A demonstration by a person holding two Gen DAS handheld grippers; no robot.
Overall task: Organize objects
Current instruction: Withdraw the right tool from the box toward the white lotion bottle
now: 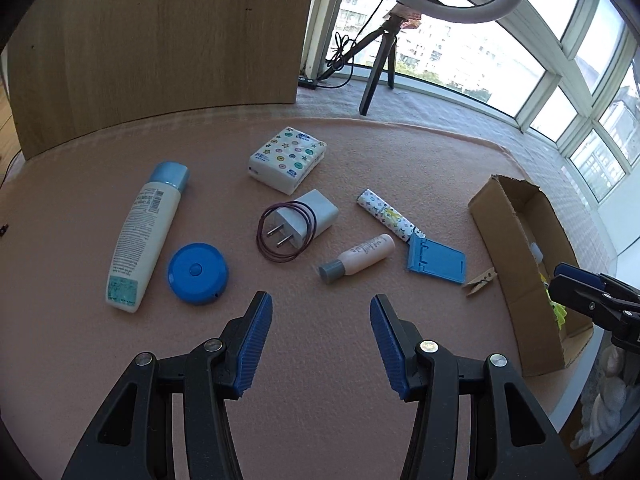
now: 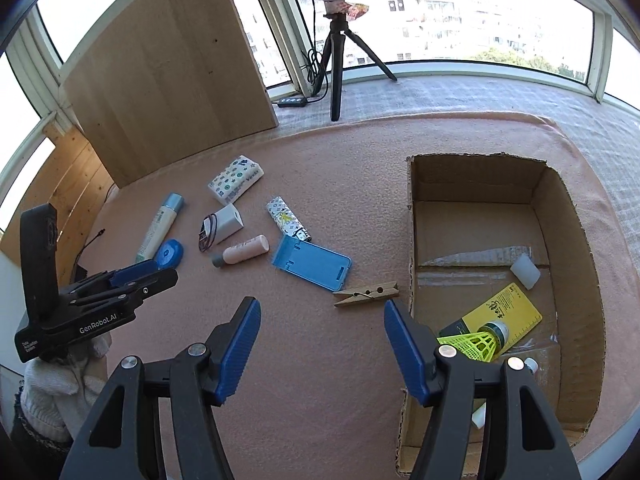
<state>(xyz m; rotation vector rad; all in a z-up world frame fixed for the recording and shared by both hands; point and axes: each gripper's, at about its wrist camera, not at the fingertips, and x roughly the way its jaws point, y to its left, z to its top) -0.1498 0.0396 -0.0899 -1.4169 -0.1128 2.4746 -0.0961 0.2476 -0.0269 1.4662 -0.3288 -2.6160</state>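
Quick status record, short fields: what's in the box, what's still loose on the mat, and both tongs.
box: cardboard box, open top, at the mat's right side
in box: yellow shuttlecock, yellow card, white block
loose on mat: clothespin, blue phone stand, small pink bottle, charger plug, tissue pack, tall lotion bottle, blue tape measure
left tongs: open, empty
right tongs: open, empty
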